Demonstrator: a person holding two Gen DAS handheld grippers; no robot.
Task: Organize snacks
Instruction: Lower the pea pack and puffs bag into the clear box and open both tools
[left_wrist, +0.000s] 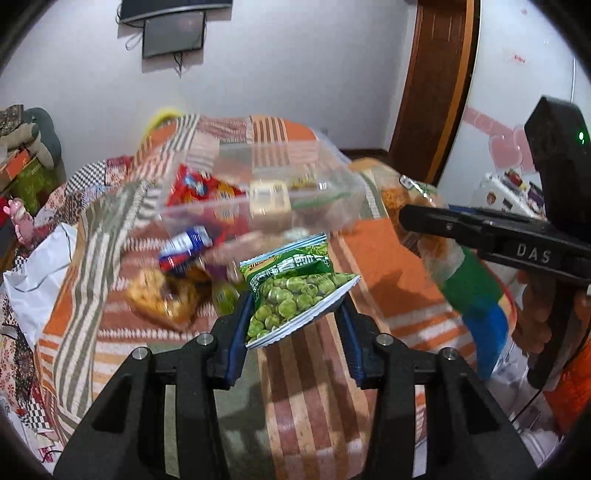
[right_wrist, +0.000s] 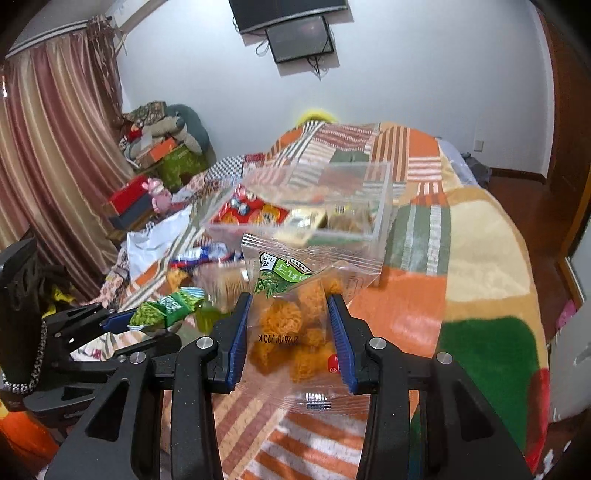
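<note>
**Orange patchwork, two packets in the air**

Orange, green and cream patchwork blanket (right_wrist: 476, 258) covers the whole bed, striped in some squares and plain in others, and everything else sits on it or hangs above it. Behind it, a white wall carries a dark screen (right_wrist: 301, 38) with loose cables; brown striped curtains (right_wrist: 48, 147) fill the far left of the right wrist view.

Next in size is the clear plastic box (left_wrist: 325, 206), lying on the blanket near the middle of the bed. Red-wrapped snacks fill its left part, and tan and green packets lie toward its right; motion blur hides the details.

In front of the box a loose heap of snacks (left_wrist: 166, 295) rests on the blanket: a blue, white and red packet, an orange-brown one, and a small green piece beside them.

The left gripper (left_wrist: 295, 314) is clamped on a green pea packet (left_wrist: 291, 291), its blue pads pressing the lower edges so the packet stands up tilted, clear of the blanket and just in front of the box. The right wrist view shows the same packet (right_wrist: 162, 308) held off to the left.

The right gripper (right_wrist: 290, 314) is closed narrow on a clear bag of orange crisps (right_wrist: 295, 325) with a green label at its top; the bag bulges between the pads and is lifted off the blanket, near the box's front wall. A hand (left_wrist: 535, 317) grips that tool's handle at the right edge of the left wrist view.
</note>
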